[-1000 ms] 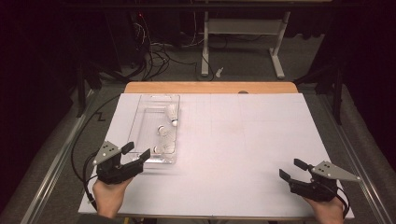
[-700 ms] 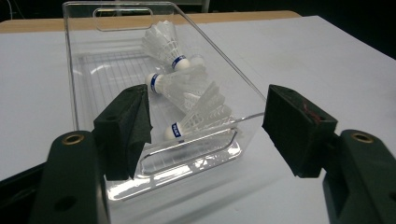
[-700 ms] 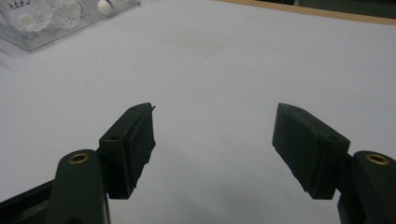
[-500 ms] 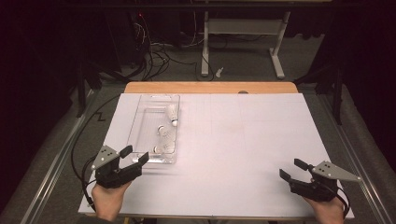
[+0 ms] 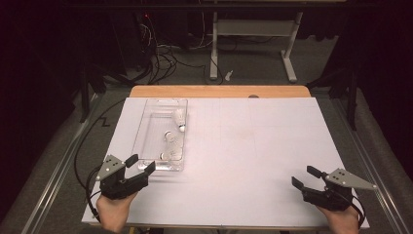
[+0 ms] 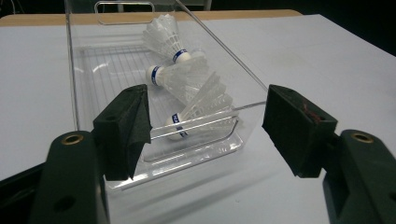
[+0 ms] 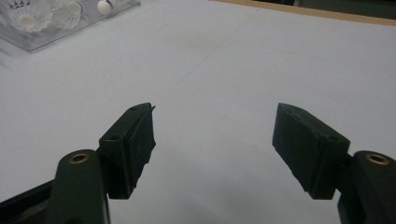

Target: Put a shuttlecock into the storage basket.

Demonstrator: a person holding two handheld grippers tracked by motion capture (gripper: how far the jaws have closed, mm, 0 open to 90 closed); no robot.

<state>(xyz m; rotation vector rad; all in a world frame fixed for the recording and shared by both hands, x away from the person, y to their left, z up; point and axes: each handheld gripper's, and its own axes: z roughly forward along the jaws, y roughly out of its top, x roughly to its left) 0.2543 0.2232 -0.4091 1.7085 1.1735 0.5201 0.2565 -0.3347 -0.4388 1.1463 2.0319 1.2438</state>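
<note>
**Near the desk's front-left corner, open jaws face a clear tray of shuttlecocks**

At the front-left corner of the desk [image 5: 253, 146], the left gripper [image 5: 141, 165] sits low over the white surface, held in the person's left hand [image 5: 113, 212]. Its jaws stand wide apart and hold nothing; they point at the near end of the clear plastic tray [image 5: 146, 124], just short of its front wall. From the left gripper view, the two black jaws frame that near end, one to each side, with the tray's thin wire handle [image 6: 205, 122] between them; whether either jaw touches the plastic cannot be told.

The tray lies on the left half of the desk, its long side running from the front toward the back edge. Inside it lie three white shuttlecocks [image 6: 187, 88], each with a blue band by the cork: one toward the far end, one about the middle, one close against the near wall. The three lie close together and overlap in the left gripper view.

Over at the front-right corner, the right gripper [image 5: 304, 178] rests in the person's right hand [image 5: 341, 219], well apart from the tray. Its jaws are also spread wide and empty, with bare white desk between them in the right gripper view, and the tray's corner shows far off at that view's upper left.
</note>
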